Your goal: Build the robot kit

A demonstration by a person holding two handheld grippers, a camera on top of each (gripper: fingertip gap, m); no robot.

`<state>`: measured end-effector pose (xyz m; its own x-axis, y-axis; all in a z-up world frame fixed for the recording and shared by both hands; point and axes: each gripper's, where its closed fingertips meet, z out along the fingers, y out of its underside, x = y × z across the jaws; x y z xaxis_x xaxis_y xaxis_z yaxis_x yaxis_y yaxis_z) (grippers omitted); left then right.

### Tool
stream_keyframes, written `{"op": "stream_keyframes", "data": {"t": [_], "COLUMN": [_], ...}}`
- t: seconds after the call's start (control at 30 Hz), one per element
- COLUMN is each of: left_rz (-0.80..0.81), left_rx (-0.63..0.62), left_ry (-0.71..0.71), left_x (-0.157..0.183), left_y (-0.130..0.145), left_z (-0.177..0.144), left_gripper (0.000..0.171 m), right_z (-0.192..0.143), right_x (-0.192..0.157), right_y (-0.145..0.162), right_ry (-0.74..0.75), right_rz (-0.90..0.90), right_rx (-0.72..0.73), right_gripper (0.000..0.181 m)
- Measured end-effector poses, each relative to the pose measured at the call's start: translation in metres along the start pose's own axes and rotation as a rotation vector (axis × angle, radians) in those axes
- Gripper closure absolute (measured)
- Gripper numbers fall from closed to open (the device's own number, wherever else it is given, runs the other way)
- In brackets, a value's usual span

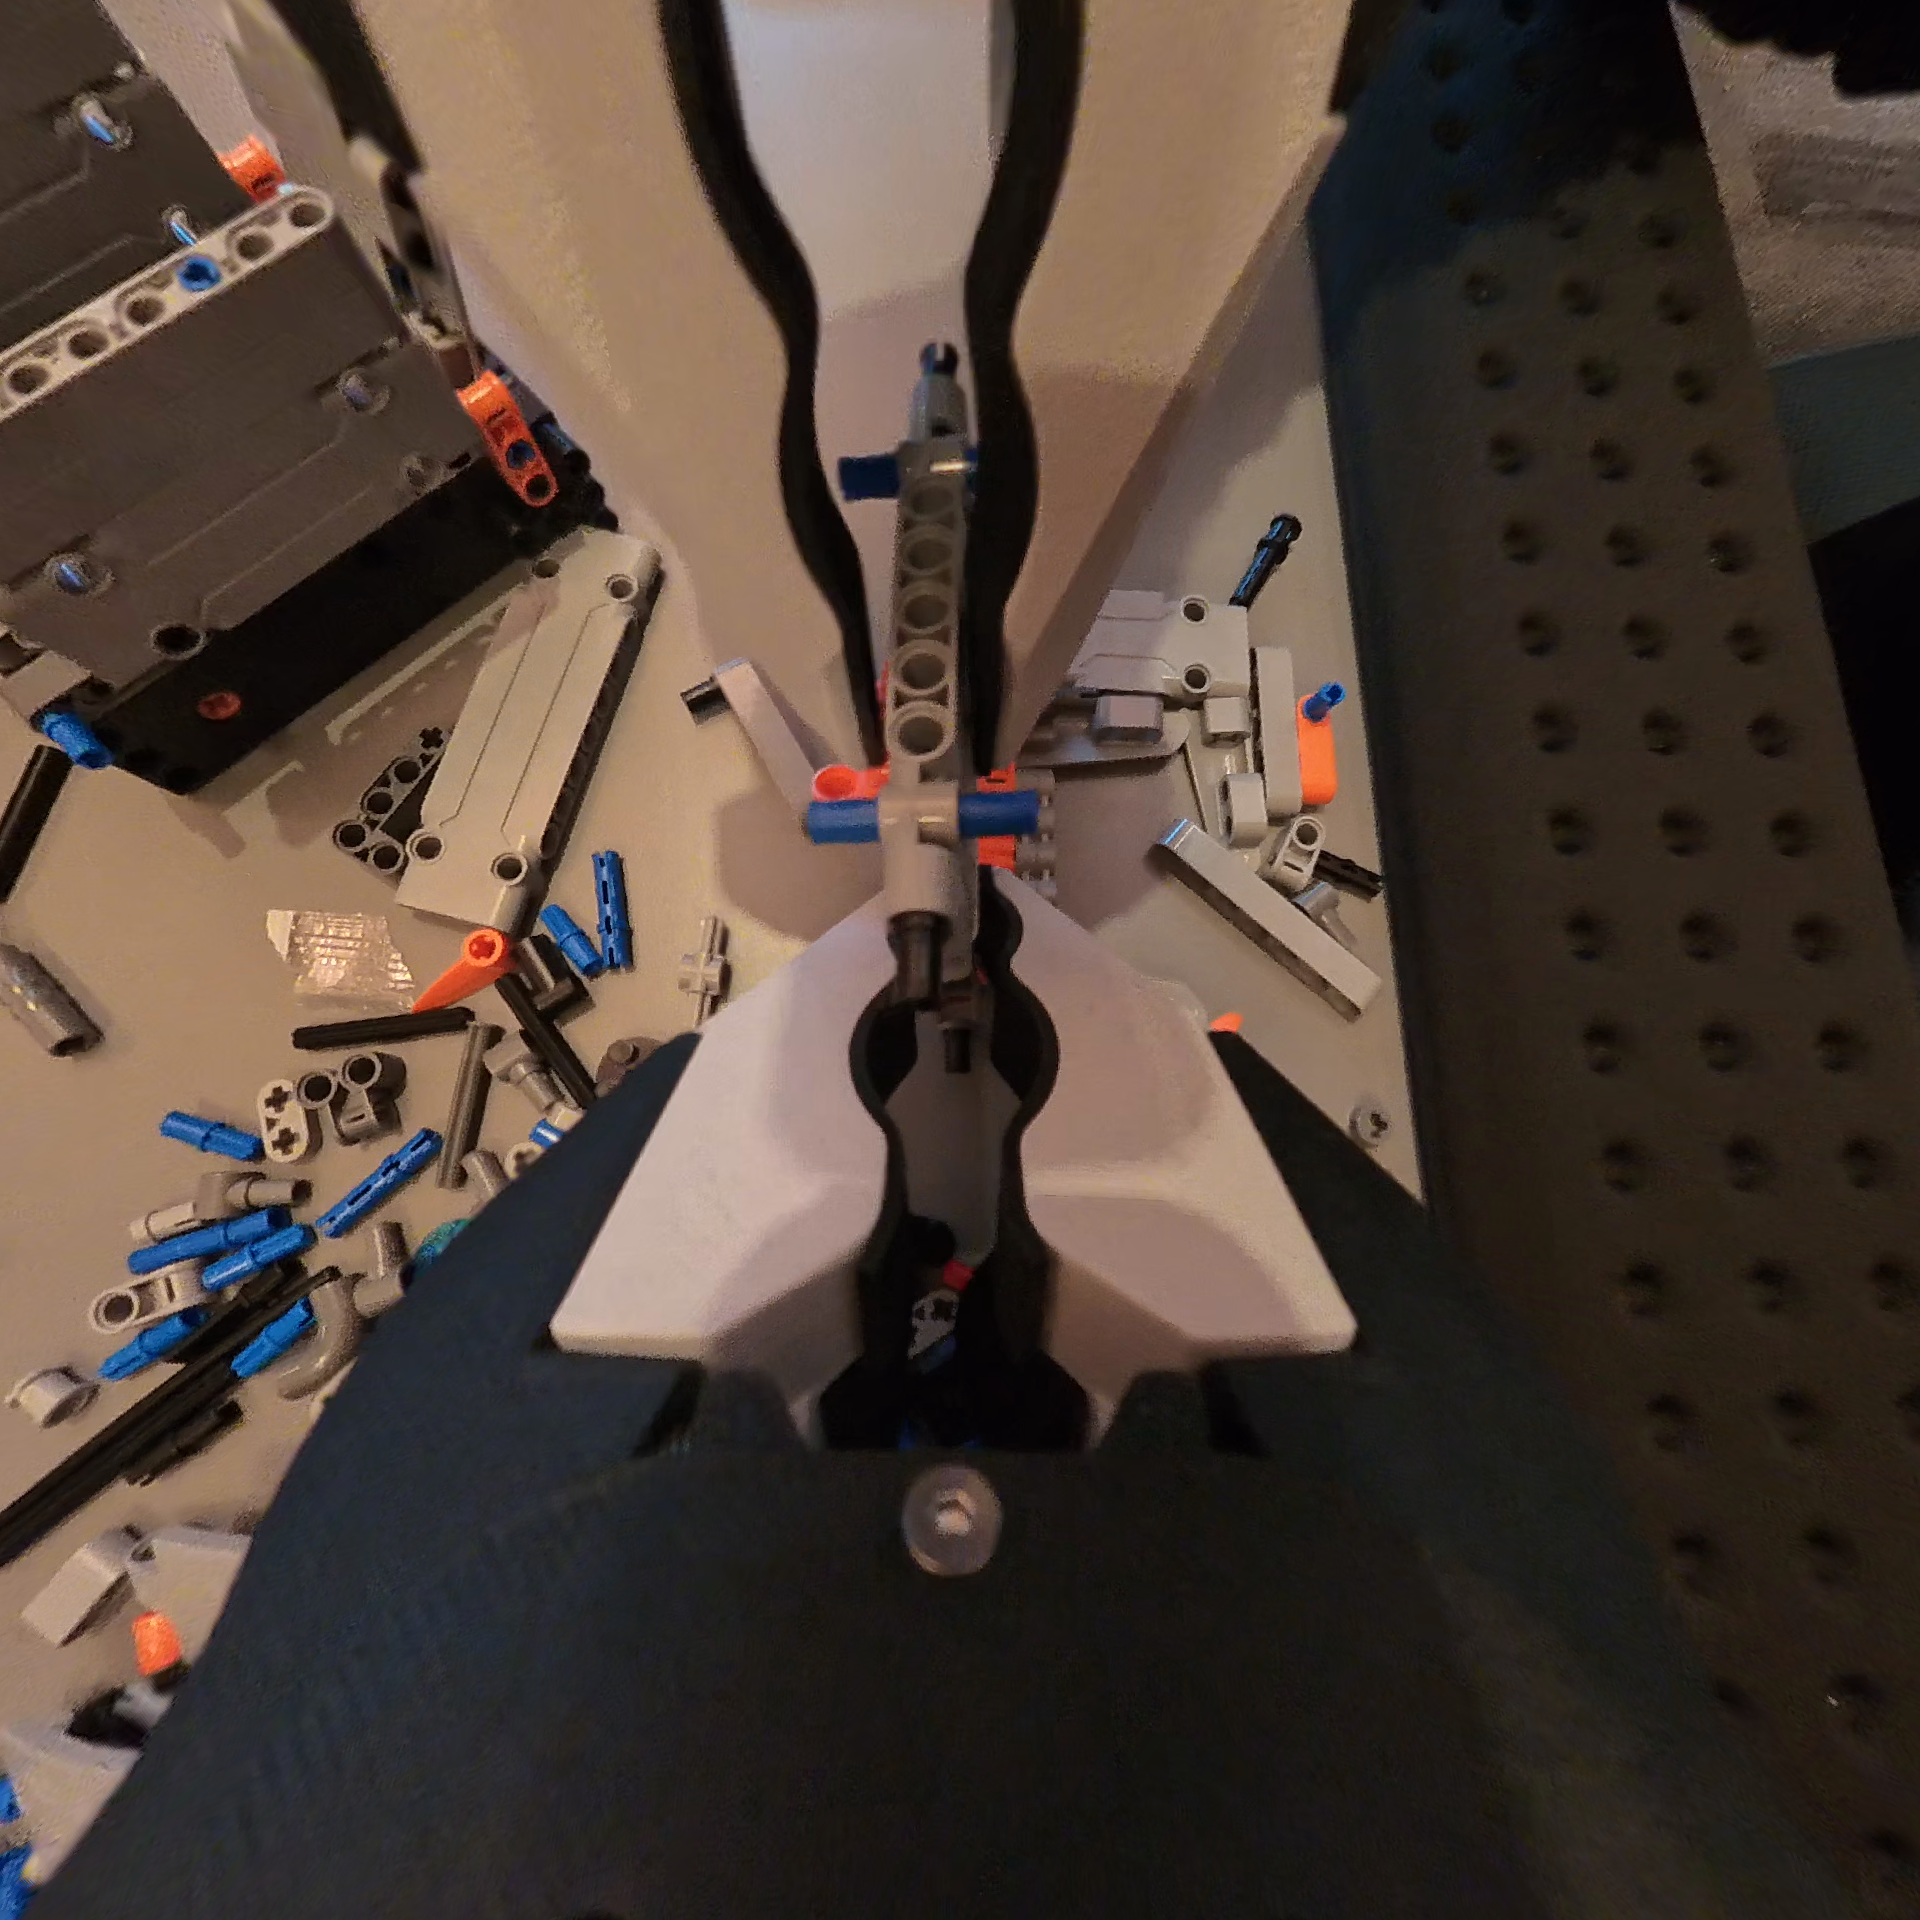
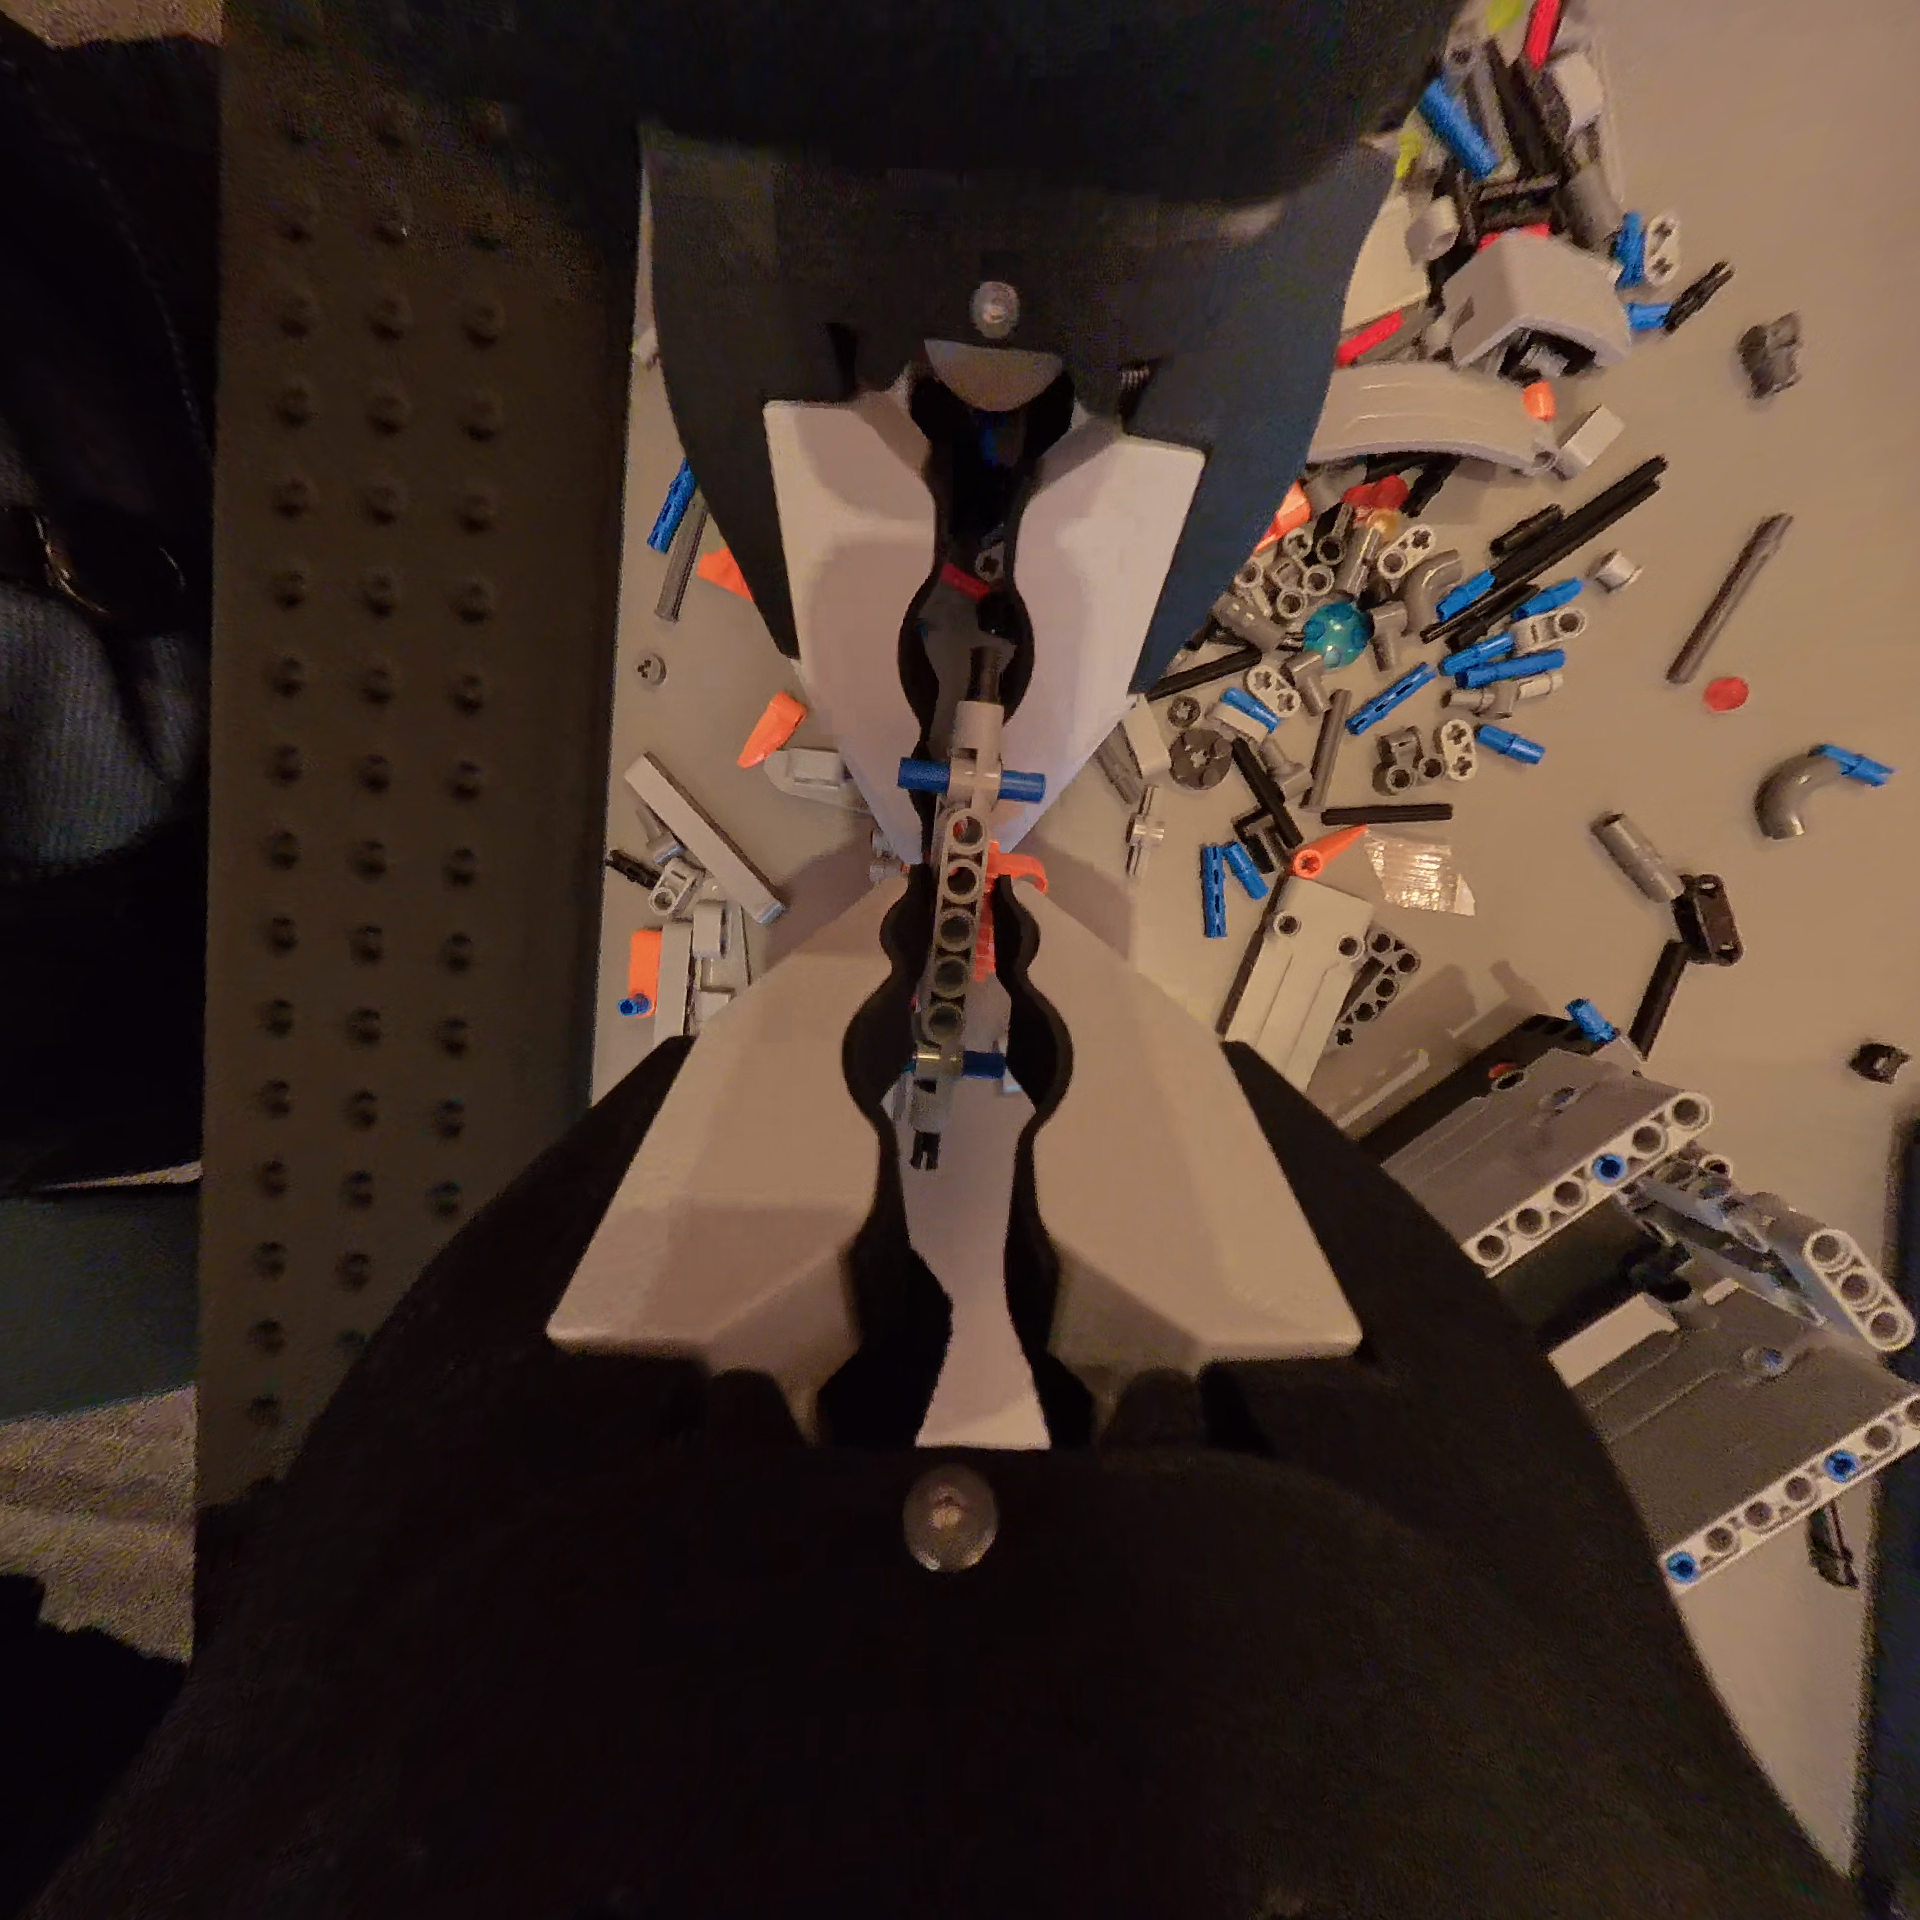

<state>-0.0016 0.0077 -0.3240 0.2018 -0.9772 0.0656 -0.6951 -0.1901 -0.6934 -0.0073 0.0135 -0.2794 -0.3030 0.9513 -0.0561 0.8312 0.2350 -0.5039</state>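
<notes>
1. Grey perforated plastic beam with blue cross pins (image 1: 928, 665), pinched at one end by left gripper (image 1: 940, 997), at the other by right gripper (image 1: 914, 582); above loose parts.
2. Same beam (image 2: 954, 935), clamped by right gripper (image 2: 951, 997); may twist or drop if either grip slackens.

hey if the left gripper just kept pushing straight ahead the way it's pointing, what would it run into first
Most likely the right gripper, which faces it tip to tip. Both are shut on the same grey beam piece, so the left gripper would drive that piece into the opposite fingers. Exact depth is hard to judge.
</notes>
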Motion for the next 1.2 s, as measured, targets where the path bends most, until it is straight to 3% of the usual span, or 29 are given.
{"op": "stream_keyframes", "data": {"t": [0.07, 0.13, 0.27, 0.4, 0.87, 1.2], "left_rz": [-0.007, -0.011, -0.009, -0.003, 0.052, 0.039], "left_rx": [0.007, 0.033, 0.034, 0.034, -0.005, 0.005], "left_ry": [-0.023, -0.011, -0.017, -0.021, -0.076, -0.065], "left_x": [-0.002, 0.002, 0.001, 0.0, -0.001, -0.003], "left_y": [0.001, -0.001, 0.0, -0.001, -0.003, -0.002], "left_z": [-0.003, -0.007, -0.007, -0.007, -0.004, -0.004], "left_gripper": [0.156, 0.166, 0.166, 0.166, 0.167, 0.166], "right_z": [0.0, 0.001, -0.004, -0.009, -0.005, -0.018], "right_x": [-0.002, -0.002, 0.003, 0.001, -0.004, -0.003], "right_y": [-0.001, -0.003, -0.005, -0.006, -0.002, 0.002], "right_ry": [0.006, 0.009, 0.044, 0.065, 0.071, 0.052], "right_rz": [0.02, 0.027, 0.024, -0.014, -0.025, 0.019], "right_rx": [0.036, 0.069, 0.101, 0.13, 0.046, 0.158], "right_gripper": [0.171, 0.17, 0.161, 0.175, 0.176, 0.176]}}
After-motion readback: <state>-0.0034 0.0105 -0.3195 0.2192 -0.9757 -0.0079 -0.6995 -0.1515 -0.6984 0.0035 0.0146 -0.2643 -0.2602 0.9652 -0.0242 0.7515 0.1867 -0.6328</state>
